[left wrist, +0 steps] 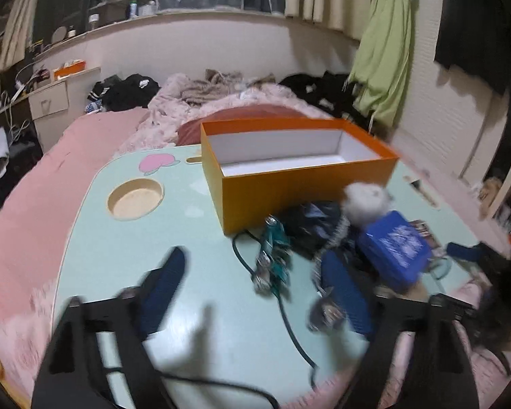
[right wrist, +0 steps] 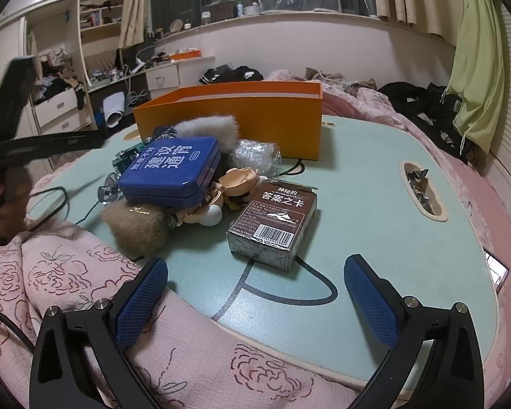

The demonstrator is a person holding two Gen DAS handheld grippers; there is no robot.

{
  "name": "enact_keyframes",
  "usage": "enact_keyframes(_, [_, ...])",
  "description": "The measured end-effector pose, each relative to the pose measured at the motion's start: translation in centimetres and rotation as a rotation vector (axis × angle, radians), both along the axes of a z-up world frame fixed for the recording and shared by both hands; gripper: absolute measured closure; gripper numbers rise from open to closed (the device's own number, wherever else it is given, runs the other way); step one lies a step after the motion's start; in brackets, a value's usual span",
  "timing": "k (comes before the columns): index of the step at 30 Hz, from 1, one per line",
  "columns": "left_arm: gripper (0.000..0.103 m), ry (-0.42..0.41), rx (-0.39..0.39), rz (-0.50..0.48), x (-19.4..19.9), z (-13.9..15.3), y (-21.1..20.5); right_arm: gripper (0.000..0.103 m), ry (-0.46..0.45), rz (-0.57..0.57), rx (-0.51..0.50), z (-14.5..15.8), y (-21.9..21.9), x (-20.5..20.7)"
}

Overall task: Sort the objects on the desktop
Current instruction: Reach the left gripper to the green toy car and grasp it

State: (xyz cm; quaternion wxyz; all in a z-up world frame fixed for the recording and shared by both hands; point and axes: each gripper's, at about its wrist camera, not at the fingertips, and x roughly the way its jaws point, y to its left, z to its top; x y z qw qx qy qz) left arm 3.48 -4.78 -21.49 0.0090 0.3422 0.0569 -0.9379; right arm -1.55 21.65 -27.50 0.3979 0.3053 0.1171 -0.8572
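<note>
Left tool (left wrist: 252,281), blurred, is held spread above the mint bench (left wrist: 126,238); nothing is gripped. Right tool (right wrist: 255,288) is spread, empty, before the brown card box (right wrist: 272,225).

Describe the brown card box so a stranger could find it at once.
Start at the orange box on the green lap table. Nearer the camera lies a heap topped by a blue tin. The brown card box lies alone right of the heap, with a white barcode.
</note>
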Motion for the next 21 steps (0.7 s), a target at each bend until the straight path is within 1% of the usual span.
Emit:
enact_keyframes(2, [0.038,-0.043,0.019,-0.049,-1.6,-0.8,0.2,0.0,0.0,0.0,0.0,0.0,0.0,0.0])
enact_keyframes(4, [0.053,-0.098,0.017,-0.064,-3.0,-1.7,0.5,0.0,0.0,0.0,-0.001,0.0,0.1,0.0])
enact_keyframes(6, [0.06,-0.139,0.028,-0.077,-3.8,-2.4,0.7,0.0,0.0,0.0,-0.001,0.0,0.0,0.0])
enact_keyframes(8, [0.063,-0.171,0.029,-0.077,-4.2,-3.0,0.7,0.0,0.0,0.0,-0.001,0.0,0.0,0.0])
enact_keyframes(9, [0.071,-0.16,0.021,-0.075,-4.1,-2.9,0.7,0.0,0.001,0.0,-0.001,0.0,0.0,0.0])
enact_keyframes(10, [0.074,-0.164,0.026,-0.075,-4.1,-3.0,0.6,0.0,-0.001,-0.001,-0.001,0.0,0.0,-0.1])
enact_keyframes(13, [0.076,-0.143,0.023,-0.038,-3.3,-2.6,0.3,0.0,0.0,0.0,-0.001,0.0,0.0,0.0])
enact_keyframes(16, [0.076,-0.125,-0.006,0.007,-1.4,-1.8,0.2,0.0,0.0,-0.001,-0.002,0.0,0.0,-0.1])
enact_keyframes(18, [0.076,-0.123,-0.024,0.012,-0.3,-1.8,0.5,0.0,0.0,-0.001,-0.002,0.0,0.0,-0.1])
enact_keyframes(21, [0.076,-0.138,-0.062,0.001,0.6,-2.7,1.2,0.0,0.0,-0.001,-0.001,-0.1,0.0,-0.1])
